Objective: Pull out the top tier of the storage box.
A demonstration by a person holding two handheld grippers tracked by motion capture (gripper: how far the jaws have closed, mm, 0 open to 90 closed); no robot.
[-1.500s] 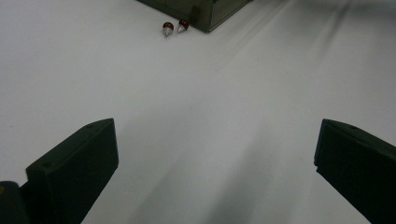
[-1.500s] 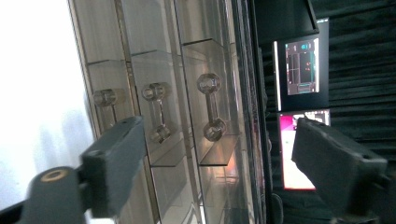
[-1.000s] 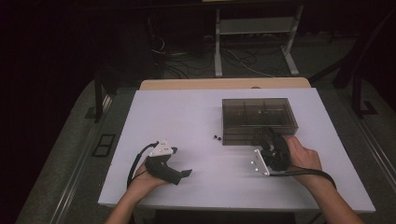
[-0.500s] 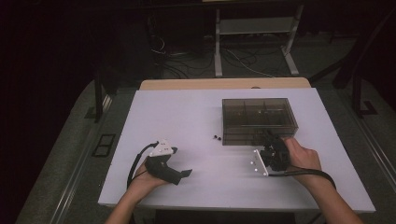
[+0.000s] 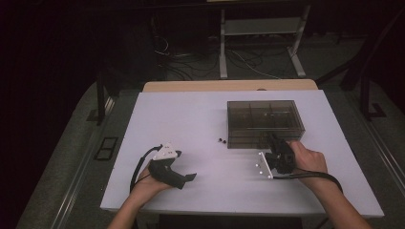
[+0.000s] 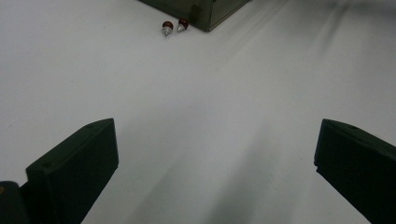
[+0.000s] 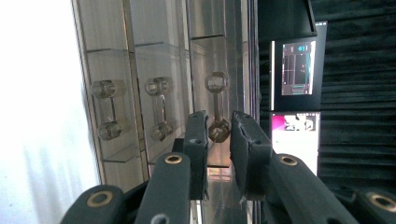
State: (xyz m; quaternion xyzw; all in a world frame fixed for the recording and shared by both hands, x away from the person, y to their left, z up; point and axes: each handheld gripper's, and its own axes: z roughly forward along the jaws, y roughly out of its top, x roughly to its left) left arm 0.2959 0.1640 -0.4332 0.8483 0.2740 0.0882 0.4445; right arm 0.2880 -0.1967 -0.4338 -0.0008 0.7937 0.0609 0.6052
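A smoky clear drawer box stands on the white table. My right gripper is at its front face. In the right gripper view the box front carries three clear bar handles, and the gripper has just been closing its jaws around the third handle, with the pads on the handle's lower knob. My left gripper rests on the table at the front left, its jaws wide apart with nothing between them. Two small red-capped pieces lie by the box's near left corner.
Behind the table is a wooden edge, and beyond it a metal stand and loose cables on the floor. Lit screens show past the box in the right gripper view. Bare table lies between the two hands.
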